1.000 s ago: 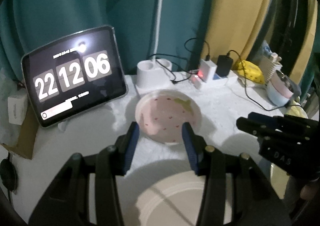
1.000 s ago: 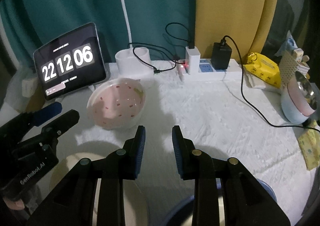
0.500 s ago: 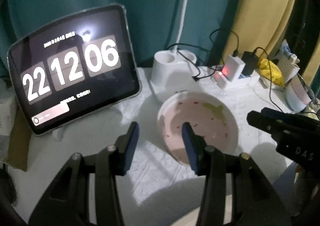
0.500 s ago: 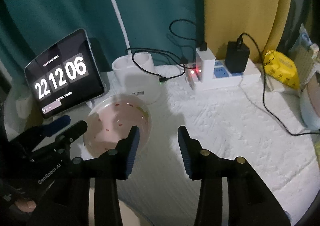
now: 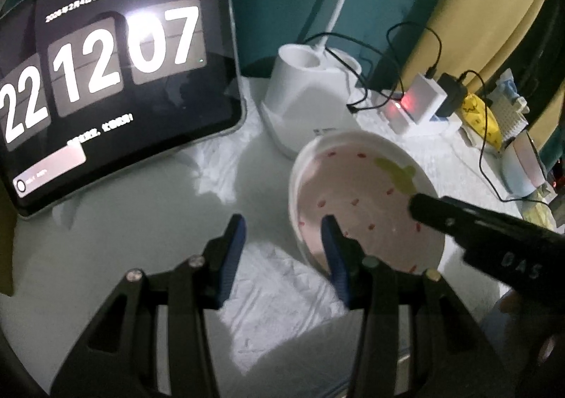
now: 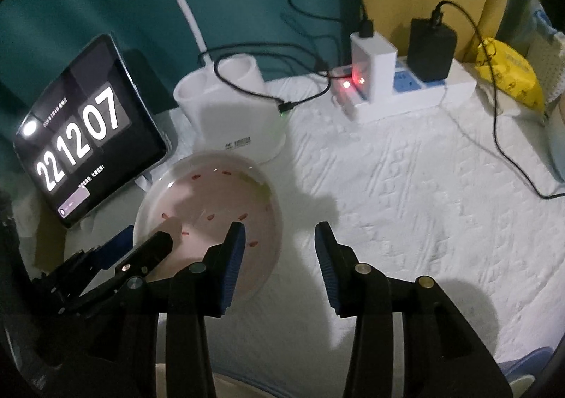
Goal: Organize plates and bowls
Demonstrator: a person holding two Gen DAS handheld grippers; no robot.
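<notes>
Left gripper [image 5: 284, 232]: fingers spread, blue ribbed pads, nothing between them. Its right fingertip [image 5: 330, 227] sits over the near-left rim of the round glossy pink bowl with white rim and red fleck pattern [image 5: 367, 202]; contact can't be told. The left finger is clear, over the white quilted cloth [image 5: 268, 278].

Right gripper [image 6: 279, 235]: fingers spread, empty gap over the cloth [image 6: 406, 193]. Its left pad [image 6: 235, 246] overlaps the bowl's [image 6: 212, 207] right rim; the right pad is well clear of it. So the bowl lies between the two grippers, one finger of each at opposite rims.

Beyond the fingertips: flat black tablet showing flip-clock 22 12 07 [image 5: 102, 70], just left of the bowl; white smooth plastic lamp base with two cups [image 6: 229, 119] just behind the bowl; white power strip with chargers and red LED [image 6: 399, 87] further right.
</notes>
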